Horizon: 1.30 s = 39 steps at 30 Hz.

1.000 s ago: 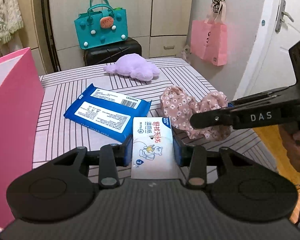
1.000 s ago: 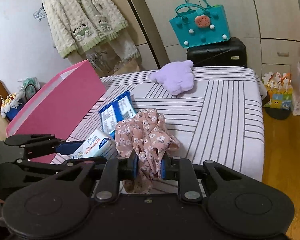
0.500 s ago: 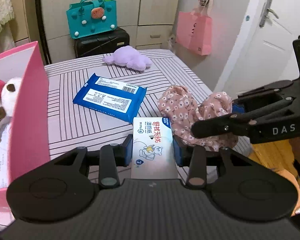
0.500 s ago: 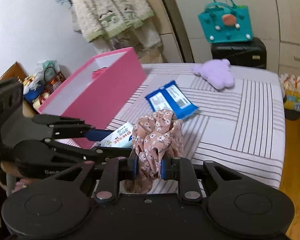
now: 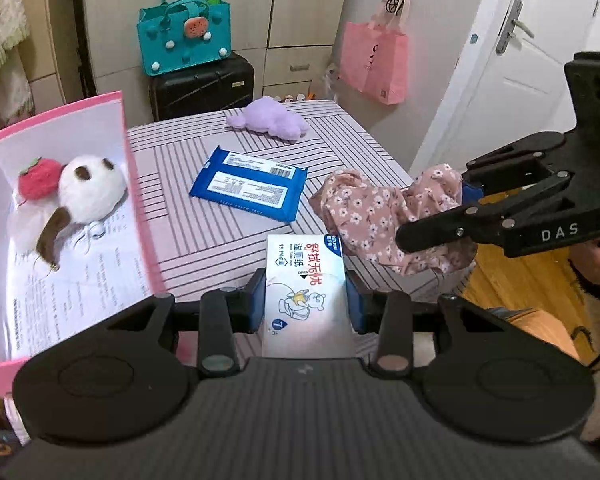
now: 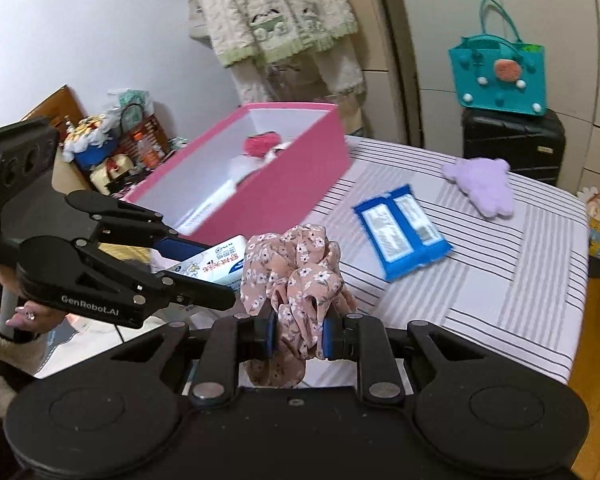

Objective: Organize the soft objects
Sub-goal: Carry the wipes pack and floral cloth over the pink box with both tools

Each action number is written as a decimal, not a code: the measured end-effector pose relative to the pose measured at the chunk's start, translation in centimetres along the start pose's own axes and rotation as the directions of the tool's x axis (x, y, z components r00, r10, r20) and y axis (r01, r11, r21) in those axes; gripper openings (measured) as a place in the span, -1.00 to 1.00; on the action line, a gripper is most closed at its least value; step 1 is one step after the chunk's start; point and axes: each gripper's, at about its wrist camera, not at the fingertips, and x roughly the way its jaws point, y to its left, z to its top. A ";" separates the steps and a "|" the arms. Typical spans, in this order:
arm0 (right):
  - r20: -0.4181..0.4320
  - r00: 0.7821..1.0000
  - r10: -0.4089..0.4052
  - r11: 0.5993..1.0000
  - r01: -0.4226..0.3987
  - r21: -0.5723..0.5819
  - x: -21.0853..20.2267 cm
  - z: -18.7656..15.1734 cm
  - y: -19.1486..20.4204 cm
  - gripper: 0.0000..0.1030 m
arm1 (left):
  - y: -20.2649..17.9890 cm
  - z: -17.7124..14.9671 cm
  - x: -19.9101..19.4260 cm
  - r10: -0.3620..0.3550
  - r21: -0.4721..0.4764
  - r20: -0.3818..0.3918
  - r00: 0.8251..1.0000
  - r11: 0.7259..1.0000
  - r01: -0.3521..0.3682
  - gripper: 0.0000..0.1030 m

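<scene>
1. Wipes pack (image 5: 305, 280) sits clamped in the left gripper (image 5: 305, 304); floral scrunchie (image 6: 296, 280) is pinched by the right gripper (image 6: 298, 336).
2. Both seem mid-carry; next, swing leftward over the pink box (image 5: 138, 184) and release.

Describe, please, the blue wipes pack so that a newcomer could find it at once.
Find the striped bed beside the pink box. Near its middle lies the blue wipes pack, flat, with white labels; unlike the purple plush behind it, it is a shiny packet, and nothing holds it.
</scene>
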 end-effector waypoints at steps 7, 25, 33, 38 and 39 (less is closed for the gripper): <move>0.016 0.999 0.036 0.996 -0.034 -0.088 0.7 2.4 4.0 -0.51 | 2.9 -0.5 -3.6 0.022 -0.020 0.069 0.997 1.000 -0.020 -0.25; 0.075 0.995 0.065 0.970 -0.046 -0.238 8.6 11.6 9.1 -0.51 | 12.9 0.9 -4.7 0.262 -0.079 0.105 0.959 0.964 -0.255 -0.24; 0.064 0.995 0.078 0.973 -0.062 -0.222 14.1 15.8 8.6 -0.50 | 17.1 2.4 -0.3 0.354 -0.093 -0.008 0.935 0.931 -0.353 -0.24; -0.010 0.995 0.099 0.980 -0.099 -0.171 18.3 18.2 7.6 -0.50 | 18.5 3.1 2.5 0.384 -0.069 -0.087 0.919 0.918 -0.390 -0.24; -0.032 0.993 0.112 0.979 -0.115 -0.166 19.0 18.4 7.6 -0.50 | 18.7 3.2 2.9 0.375 -0.070 -0.104 0.921 0.921 -0.383 -0.24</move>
